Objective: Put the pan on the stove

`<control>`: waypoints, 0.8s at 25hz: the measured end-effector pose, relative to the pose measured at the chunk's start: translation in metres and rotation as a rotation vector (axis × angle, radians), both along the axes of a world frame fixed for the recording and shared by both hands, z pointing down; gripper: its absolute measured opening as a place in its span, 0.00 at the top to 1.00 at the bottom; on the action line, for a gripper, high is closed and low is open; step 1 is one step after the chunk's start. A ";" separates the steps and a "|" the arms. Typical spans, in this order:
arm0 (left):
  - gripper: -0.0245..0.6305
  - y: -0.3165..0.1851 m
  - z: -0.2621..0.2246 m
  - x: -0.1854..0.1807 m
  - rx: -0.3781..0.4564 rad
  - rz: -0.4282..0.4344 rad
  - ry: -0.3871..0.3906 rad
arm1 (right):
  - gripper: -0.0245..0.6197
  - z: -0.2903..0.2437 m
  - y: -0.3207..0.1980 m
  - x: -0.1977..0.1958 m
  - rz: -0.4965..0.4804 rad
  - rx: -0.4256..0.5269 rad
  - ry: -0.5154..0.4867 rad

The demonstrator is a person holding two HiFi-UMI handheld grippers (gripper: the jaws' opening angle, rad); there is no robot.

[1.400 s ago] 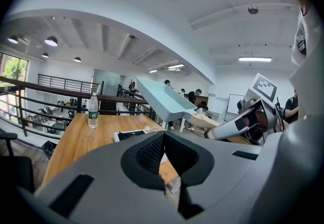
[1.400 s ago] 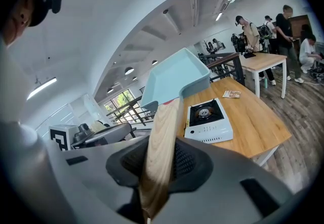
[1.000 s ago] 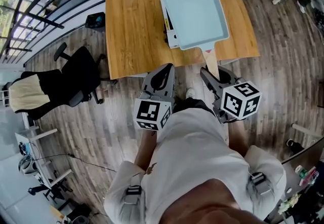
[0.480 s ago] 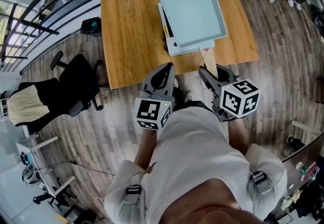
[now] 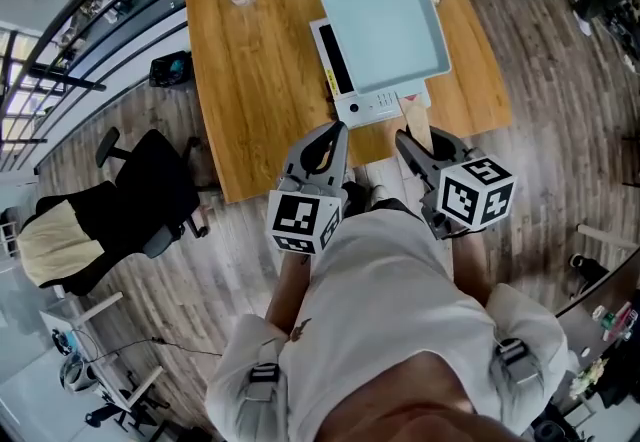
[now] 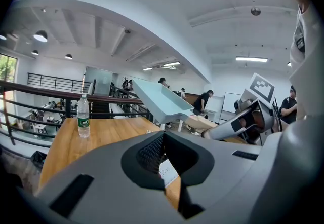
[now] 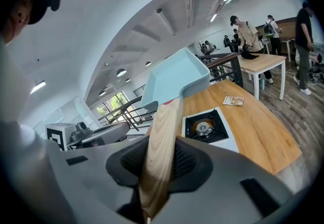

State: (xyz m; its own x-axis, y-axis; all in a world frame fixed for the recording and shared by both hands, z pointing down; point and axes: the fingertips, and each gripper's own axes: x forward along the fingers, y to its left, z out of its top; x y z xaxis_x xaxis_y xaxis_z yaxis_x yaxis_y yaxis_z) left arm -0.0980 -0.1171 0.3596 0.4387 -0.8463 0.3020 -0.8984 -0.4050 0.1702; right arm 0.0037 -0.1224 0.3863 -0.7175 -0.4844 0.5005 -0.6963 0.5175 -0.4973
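The left gripper (image 5: 338, 134) is closed on nothing near the table (image 5: 260, 80) edge. The pan (image 5: 380, 25) is held tilted in the air over the stove (image 5: 372, 108). Its wooden handle (image 5: 414, 120), pointing back toward the person, is clamped by the right gripper (image 5: 408, 142).

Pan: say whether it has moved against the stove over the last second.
Yes. In the head view the pan has slid up the picture relative to the stove, uncovering its control strip.
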 end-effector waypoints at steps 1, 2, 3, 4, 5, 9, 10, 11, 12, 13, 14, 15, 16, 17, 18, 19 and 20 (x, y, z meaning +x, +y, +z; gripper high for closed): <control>0.93 -0.004 0.001 -0.003 -0.002 0.006 0.001 | 0.80 0.001 -0.003 -0.002 0.008 -0.005 0.001; 0.93 -0.007 0.002 -0.005 -0.004 0.011 0.001 | 0.80 0.002 -0.006 -0.005 0.016 -0.009 0.000; 0.93 -0.011 0.003 -0.008 -0.006 0.017 0.001 | 0.80 0.003 -0.009 -0.007 0.024 -0.014 0.000; 0.93 -0.015 0.004 -0.011 -0.009 0.022 0.002 | 0.80 0.005 -0.012 -0.009 0.031 -0.017 0.002; 0.93 -0.019 0.005 -0.013 -0.012 0.027 0.004 | 0.80 0.006 -0.014 -0.011 0.037 -0.020 0.005; 0.93 -0.030 0.012 -0.022 -0.026 0.047 0.010 | 0.80 0.012 -0.022 -0.019 0.057 -0.028 0.015; 0.93 -0.033 0.013 -0.024 -0.029 0.052 0.011 | 0.80 0.014 -0.024 -0.021 0.062 -0.030 0.016; 0.93 -0.035 0.014 -0.025 -0.031 0.057 0.013 | 0.80 0.015 -0.026 -0.022 0.067 -0.031 0.017; 0.93 -0.037 0.015 -0.026 -0.032 0.061 0.014 | 0.80 0.016 -0.028 -0.023 0.071 -0.033 0.018; 0.93 -0.039 0.016 -0.027 -0.034 0.064 0.016 | 0.80 0.018 -0.029 -0.024 0.075 -0.036 0.020; 0.93 -0.041 0.017 -0.027 -0.036 0.067 0.016 | 0.80 0.020 -0.030 -0.025 0.077 -0.039 0.021; 0.93 -0.042 0.018 -0.028 -0.039 0.069 0.017 | 0.80 0.022 -0.031 -0.026 0.078 -0.043 0.022; 0.93 -0.044 0.019 -0.029 -0.042 0.070 0.017 | 0.80 0.023 -0.033 -0.026 0.078 -0.047 0.023; 0.93 -0.047 0.020 -0.029 -0.046 0.069 0.018 | 0.80 0.025 -0.034 -0.027 0.078 -0.052 0.023; 0.93 -0.049 0.021 -0.029 -0.050 0.068 0.020 | 0.80 0.027 -0.036 -0.027 0.077 -0.057 0.023; 0.93 -0.051 0.022 -0.029 -0.056 0.068 0.021 | 0.80 0.028 -0.038 -0.027 0.076 -0.062 0.023; 0.93 -0.054 0.023 -0.028 -0.061 0.067 0.021 | 0.80 0.030 -0.040 -0.027 0.076 -0.068 0.023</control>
State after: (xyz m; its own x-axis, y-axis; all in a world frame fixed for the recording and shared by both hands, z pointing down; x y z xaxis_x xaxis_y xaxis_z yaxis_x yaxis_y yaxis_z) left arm -0.1263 -0.1707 0.3825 0.5007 -0.7952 0.3421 -0.8655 -0.4527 0.2145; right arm -0.0229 -0.1625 0.4159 -0.6683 -0.5014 0.5495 -0.7436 0.4286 -0.5132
